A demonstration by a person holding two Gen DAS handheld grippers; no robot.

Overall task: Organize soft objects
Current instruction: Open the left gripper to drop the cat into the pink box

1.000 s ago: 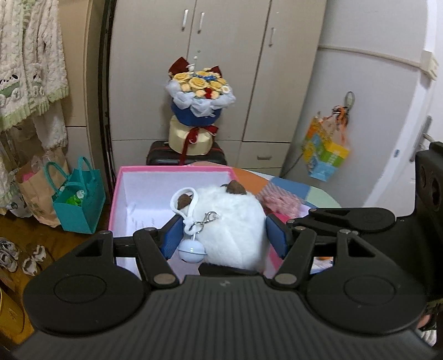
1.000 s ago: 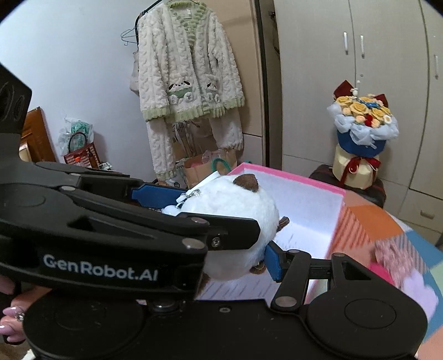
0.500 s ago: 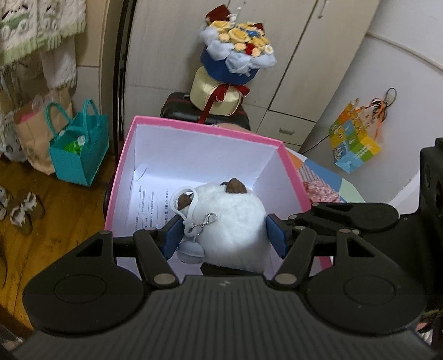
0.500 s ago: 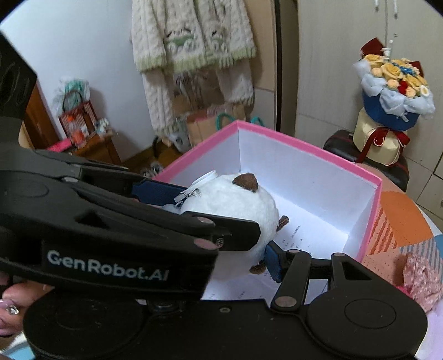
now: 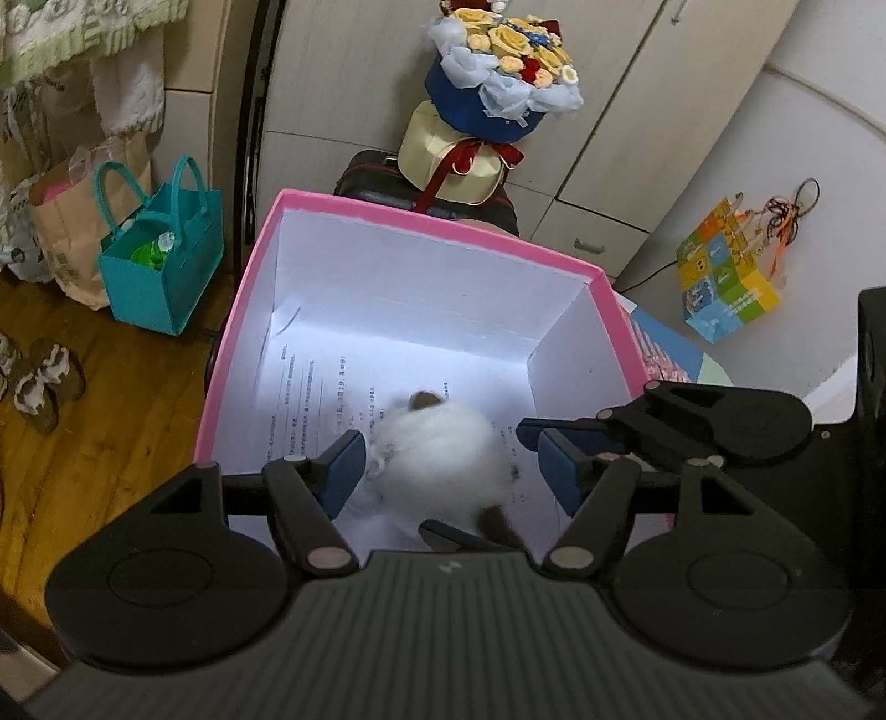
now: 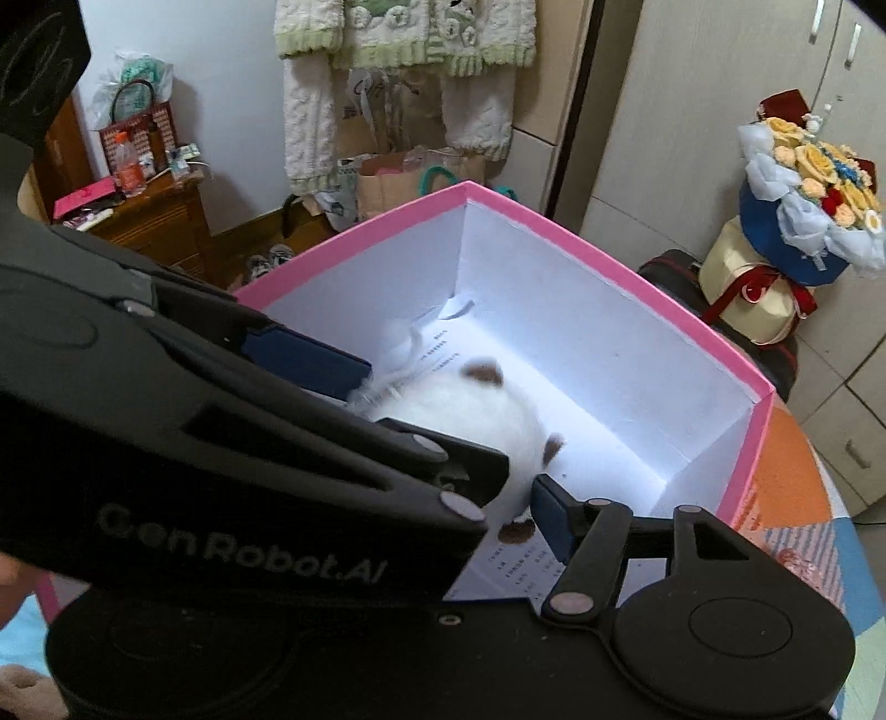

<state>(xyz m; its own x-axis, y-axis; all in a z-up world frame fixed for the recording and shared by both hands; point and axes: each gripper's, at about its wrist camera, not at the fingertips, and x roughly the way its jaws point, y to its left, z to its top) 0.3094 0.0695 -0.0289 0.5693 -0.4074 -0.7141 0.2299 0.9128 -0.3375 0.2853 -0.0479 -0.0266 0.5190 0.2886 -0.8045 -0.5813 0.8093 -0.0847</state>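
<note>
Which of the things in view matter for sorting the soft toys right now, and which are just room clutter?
In play: white plush toy, blurred inside the pink box; left gripper, jaws apart either side of it; right gripper.

Clutter: flower bouquet, teal tote bag, colourful paper bag, knitted cardigan.

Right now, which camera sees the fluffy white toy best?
The left wrist view: the fluffy white toy sits blurred but almost whole between the left gripper's open fingers, inside the pink box. The right wrist view has a gripper finger covering part of it.
</note>
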